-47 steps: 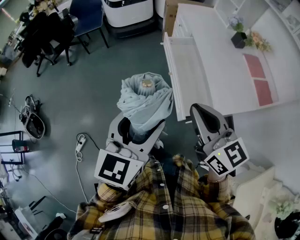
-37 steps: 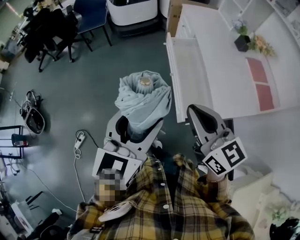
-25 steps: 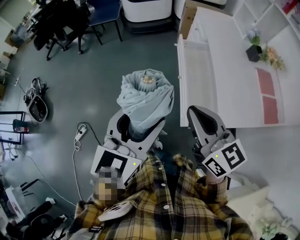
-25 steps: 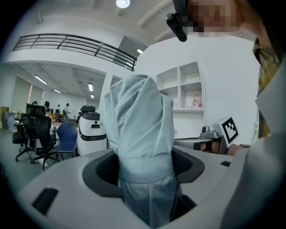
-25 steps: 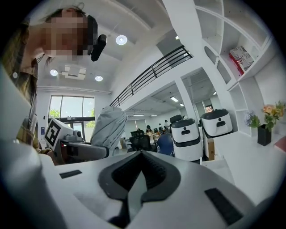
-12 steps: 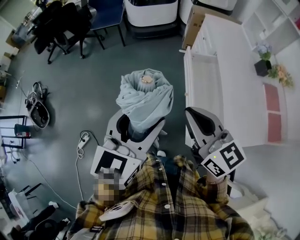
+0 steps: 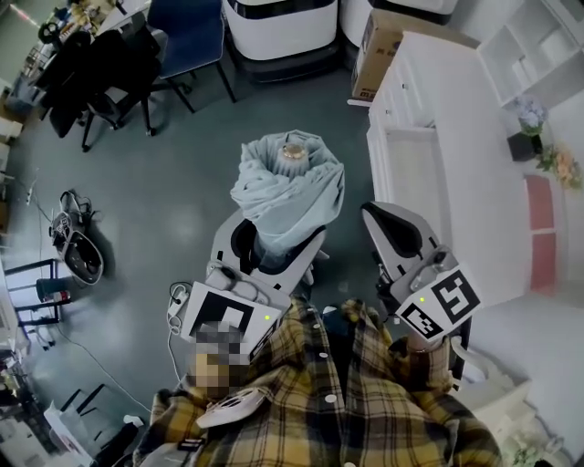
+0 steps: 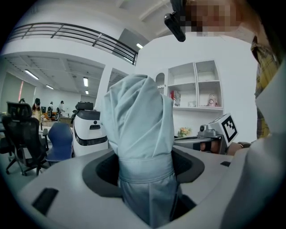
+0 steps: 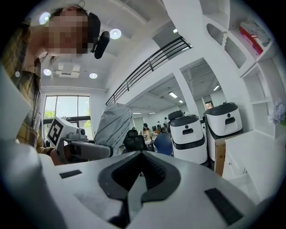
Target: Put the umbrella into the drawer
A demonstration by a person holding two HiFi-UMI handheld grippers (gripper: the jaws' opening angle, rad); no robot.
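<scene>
A folded pale blue umbrella point(image 7: 290, 187) stands upright over the grey floor, its tip cap toward the camera. My left gripper point(image 7: 272, 244) is shut on its lower part. In the left gripper view the umbrella point(image 8: 139, 147) fills the space between the jaws, with its strap band pinched. My right gripper point(image 7: 394, 233) is shut with nothing in it, close to the front corner of the open white drawer point(image 7: 415, 178). In the right gripper view my right gripper point(image 9: 140, 172) has its jaws closed together, and the umbrella point(image 9: 111, 123) shows to the left.
The drawer belongs to a white cabinet point(image 7: 470, 119) carrying a flower pot point(image 7: 526, 143) and a pink mat point(image 7: 540, 233). At the back are white robot units point(image 7: 278, 23), a cardboard box point(image 7: 379, 41) and office chairs point(image 7: 178, 36). A power strip and cables point(image 7: 173, 301) lie on the floor at left.
The cabinet and open drawer have slid rightward in the head view as the view turned. The left gripper still holds the umbrella upright, and the right gripper stays shut.
</scene>
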